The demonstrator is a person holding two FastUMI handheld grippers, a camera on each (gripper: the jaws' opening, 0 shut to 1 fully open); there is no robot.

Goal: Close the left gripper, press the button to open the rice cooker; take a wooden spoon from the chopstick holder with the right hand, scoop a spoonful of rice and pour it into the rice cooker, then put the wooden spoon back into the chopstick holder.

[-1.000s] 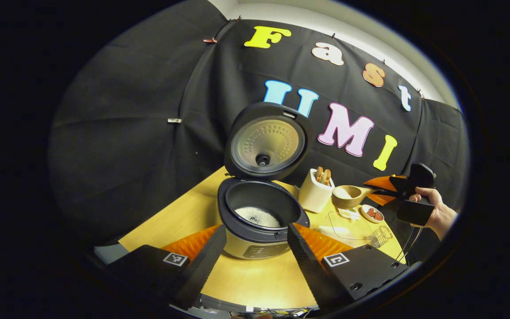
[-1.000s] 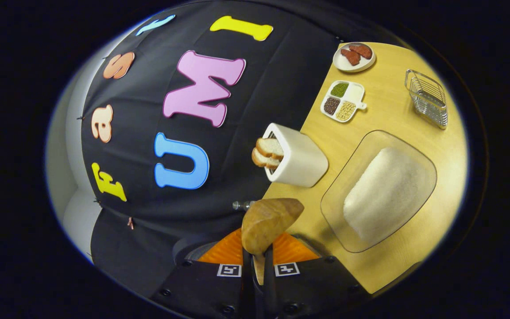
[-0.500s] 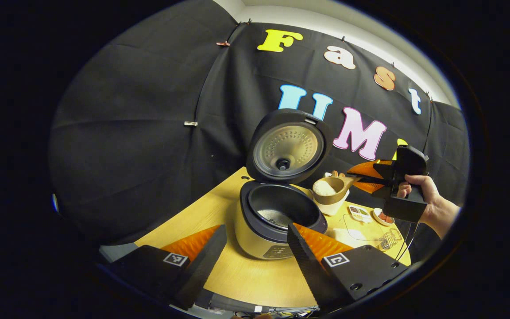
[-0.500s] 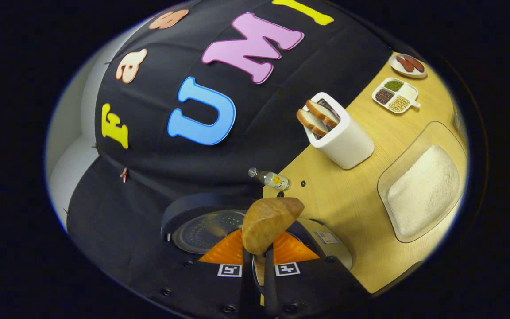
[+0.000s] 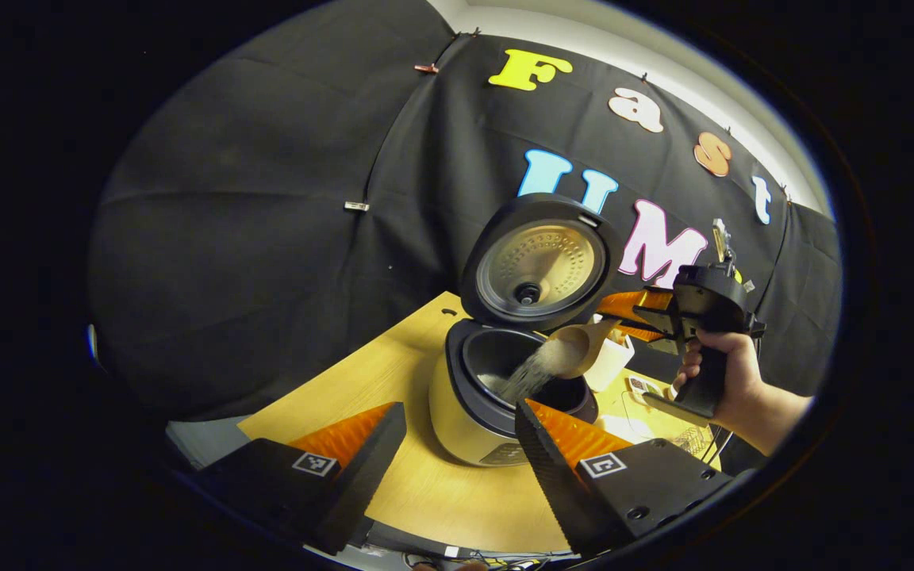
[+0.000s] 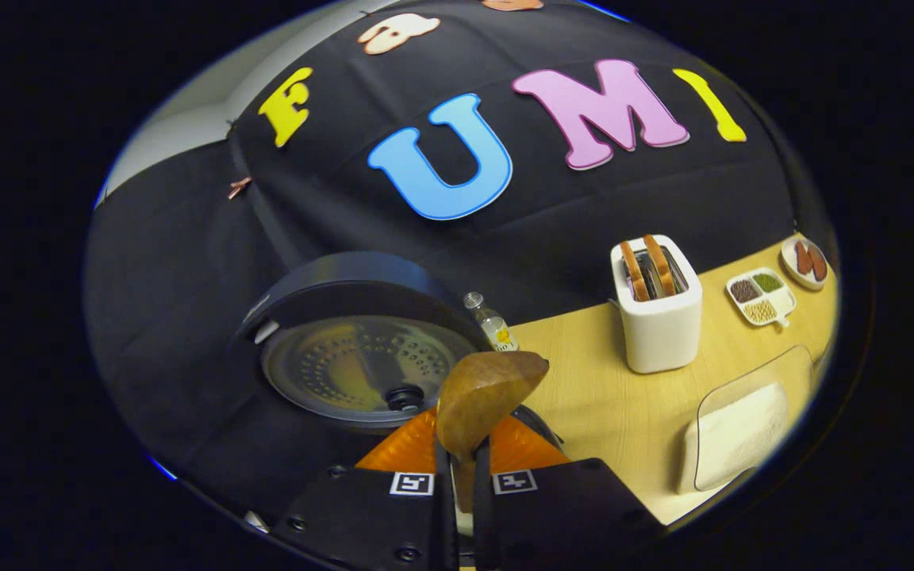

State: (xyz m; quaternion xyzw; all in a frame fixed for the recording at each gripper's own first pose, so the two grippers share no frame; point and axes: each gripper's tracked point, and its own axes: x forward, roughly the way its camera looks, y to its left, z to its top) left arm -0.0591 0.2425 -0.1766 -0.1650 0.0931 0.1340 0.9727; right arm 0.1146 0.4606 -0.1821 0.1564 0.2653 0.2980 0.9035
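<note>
Pouring is under way: in the left gripper view the right claw (image 5: 638, 316), pinched tight on the handle of the pale wooden spoon (image 5: 577, 350), has the bowl tipped over the open cream-bodied rice cooker with the dark inner pot (image 5: 497, 388), and a stream of white rice (image 5: 527, 374) falls from the spoon's lip into the pot. The stream lands toward the pot's 3 o'clock side, close to the rim, so my worry is that a small drift of the hand outward would scatter grains over the light wooden counter (image 5: 425, 492). The raised round lid with its dimpled metal plate (image 5: 540, 262) stands just behind the spoon at 12 o'clock; lifting too soon could knock the bowl against it. In the right gripper view the handle sits in a very narrow pinch, so a quick twist might roll the spoon in the grip. The left claw (image 5: 457, 444) hangs wide and empty in front of the cooker. I judge the white rectangular chopstick holder (image 5: 609, 361) sits just past the cooker at 3 o'clock, mostly hidden.
</note>
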